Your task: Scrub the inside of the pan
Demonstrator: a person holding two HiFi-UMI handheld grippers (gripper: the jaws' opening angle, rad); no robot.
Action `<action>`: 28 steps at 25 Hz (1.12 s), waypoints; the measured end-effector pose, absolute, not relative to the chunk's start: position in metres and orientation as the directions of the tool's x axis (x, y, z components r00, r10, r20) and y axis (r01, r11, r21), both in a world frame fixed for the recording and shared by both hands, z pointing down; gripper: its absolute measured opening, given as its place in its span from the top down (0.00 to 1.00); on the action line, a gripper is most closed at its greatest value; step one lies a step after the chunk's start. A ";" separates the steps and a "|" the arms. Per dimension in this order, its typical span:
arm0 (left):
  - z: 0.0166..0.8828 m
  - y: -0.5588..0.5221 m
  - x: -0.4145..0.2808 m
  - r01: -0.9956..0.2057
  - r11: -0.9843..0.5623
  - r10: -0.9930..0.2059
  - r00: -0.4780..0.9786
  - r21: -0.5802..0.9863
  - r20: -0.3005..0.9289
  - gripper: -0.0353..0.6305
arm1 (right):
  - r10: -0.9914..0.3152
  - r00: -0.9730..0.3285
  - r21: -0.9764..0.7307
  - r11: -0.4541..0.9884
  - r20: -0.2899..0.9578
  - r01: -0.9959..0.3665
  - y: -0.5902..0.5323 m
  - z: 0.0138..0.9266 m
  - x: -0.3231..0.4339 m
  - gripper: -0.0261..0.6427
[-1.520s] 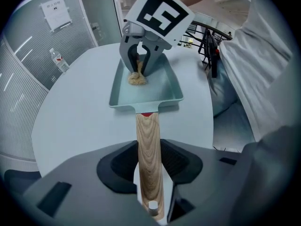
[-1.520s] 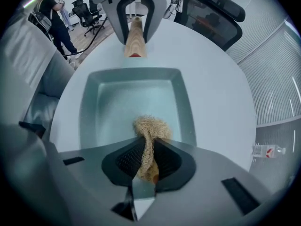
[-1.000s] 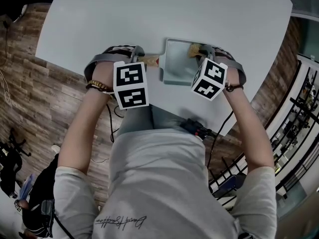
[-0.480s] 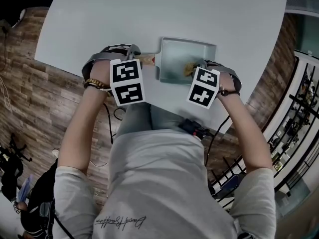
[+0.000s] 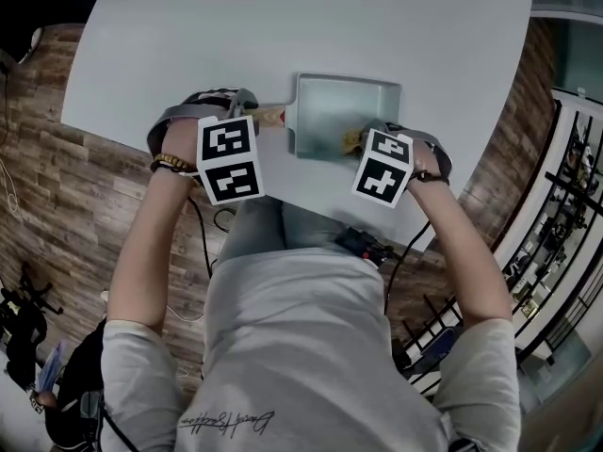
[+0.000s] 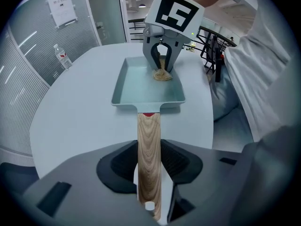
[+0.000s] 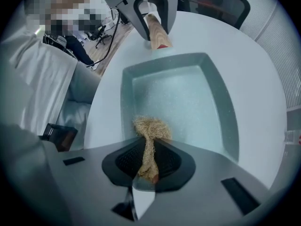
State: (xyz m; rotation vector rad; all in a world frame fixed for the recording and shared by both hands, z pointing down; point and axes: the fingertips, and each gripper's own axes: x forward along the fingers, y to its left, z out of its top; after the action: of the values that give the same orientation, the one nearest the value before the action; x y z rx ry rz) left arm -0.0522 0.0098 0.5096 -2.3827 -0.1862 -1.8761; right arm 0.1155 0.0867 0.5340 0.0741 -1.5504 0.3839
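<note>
pan (image 5: pixel 330 102) lying on table (image 5: pixel 283 36), near edge; long axis running left-right in head view, wooden handle (image 6: pixel 149 140) pointing left | left hand-held gripper (image 6: pixel 149 173) clamping handle | right hand-held gripper (image 7: pixel 148 161) pinching scrubber (image 7: pixel 151 128) | scrubber now sitting at pan's near wall, a second ago at far corner

Person in a light grey short-sleeved T-shirt (image 5: pixel 311 347) with a dark script print (image 5: pixel 229 420) low on it, and grey trousers (image 5: pixel 268 229). Bracelet (image 5: pixel 174 164) on the left wrist, dark band (image 5: pixel 435 168) on the right wrist. Left gripper (image 6: pixel 149 173) and right gripper (image 7: pixel 149 161) have matte grey shells and black ribbed pads (image 6: pixel 119 164). Each carries a cube of black-and-white square markers: left cube (image 5: pixel 229 160), right cube (image 5: pixel 383 166). A thin black cable (image 5: pixel 200 234) hangs below the left one.
</note>
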 end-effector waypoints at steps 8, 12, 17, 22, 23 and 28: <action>0.508 0.013 -0.053 0.197 -0.980 0.060 0.237 0.012 0.970 0.71 | 0.094 -0.009 -0.093 0.956 0.996 -0.279 0.066 0.535 0.124 0.86; 0.508 0.015 -0.054 0.216 -0.976 0.072 0.230 0.021 0.970 0.71 | 0.040 -0.006 -0.040 0.956 0.999 -0.290 0.045 0.536 0.131 0.86; 0.509 0.017 -0.055 0.220 -0.975 0.079 0.228 0.027 0.970 0.71 | -0.025 0.020 0.030 0.961 0.999 -0.276 0.020 0.538 0.136 0.86; 0.506 0.020 -0.055 0.208 -0.977 0.084 0.237 0.034 0.968 0.71 | -0.091 0.040 0.098 0.966 0.995 -0.241 -0.001 0.536 0.139 0.86; 0.506 0.020 -0.054 0.201 -0.979 0.086 0.241 0.037 0.967 0.71 | -0.103 0.044 0.110 0.969 0.994 -0.220 -0.002 0.536 0.139 0.86; 0.505 0.018 -0.053 0.124 -0.991 0.079 0.259 0.048 0.963 0.72 | -0.102 0.016 0.103 0.975 0.995 -0.196 -0.003 0.535 0.141 0.86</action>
State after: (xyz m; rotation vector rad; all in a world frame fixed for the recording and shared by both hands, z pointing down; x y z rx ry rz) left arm -0.0532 0.0180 0.5051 -2.4631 -0.1983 -1.8798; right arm 0.1406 -0.0027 0.5352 0.2368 -1.5578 0.0744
